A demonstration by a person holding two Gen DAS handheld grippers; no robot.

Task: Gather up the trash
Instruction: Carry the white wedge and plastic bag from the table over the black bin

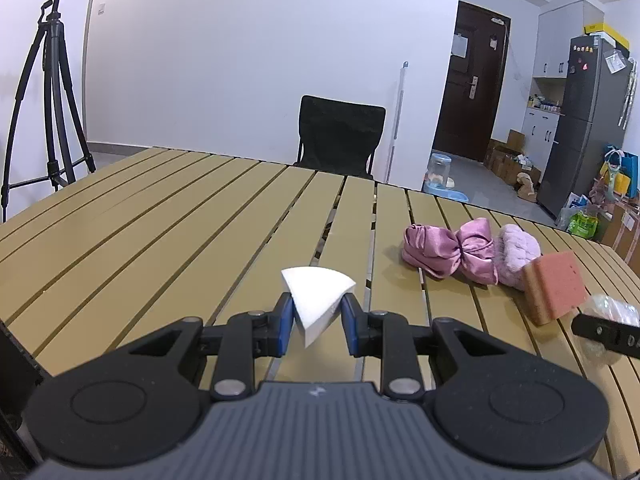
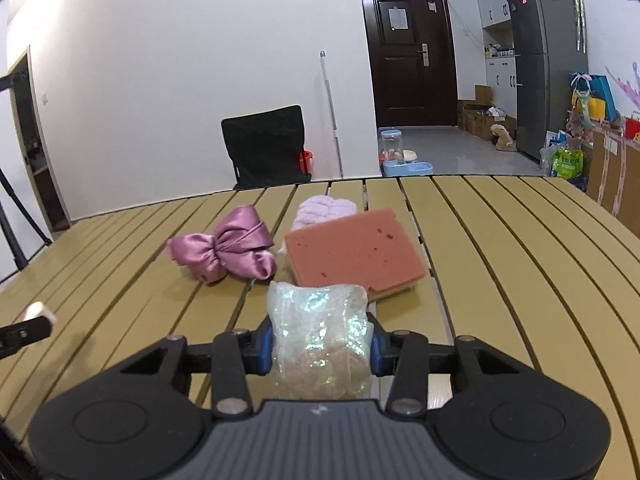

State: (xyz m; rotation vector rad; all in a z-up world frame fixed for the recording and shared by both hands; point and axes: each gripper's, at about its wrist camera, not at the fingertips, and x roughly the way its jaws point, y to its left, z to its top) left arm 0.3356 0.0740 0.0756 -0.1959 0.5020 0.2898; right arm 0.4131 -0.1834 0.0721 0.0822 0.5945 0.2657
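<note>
A white wedge-shaped scrap (image 1: 316, 286) is pinched between the blue pads of my left gripper (image 1: 318, 314), which is shut on it and holds it just above the slatted table (image 1: 160, 240). My right gripper (image 2: 320, 334) is shut on a crumpled iridescent plastic wrapper (image 2: 318, 316), its pads pressing both sides of it. In the left wrist view the wrapper (image 1: 614, 306) shows at the far right edge. In the right wrist view the white scrap (image 2: 38, 312) shows at the far left edge.
A pink satin bow (image 2: 228, 248), a lilac fluffy item (image 2: 324, 208) and a pink sponge (image 2: 352, 256) lie together on the table beyond my right gripper. A black chair (image 1: 340, 136) stands at the table's far edge. A tripod (image 1: 48, 100) stands to the left.
</note>
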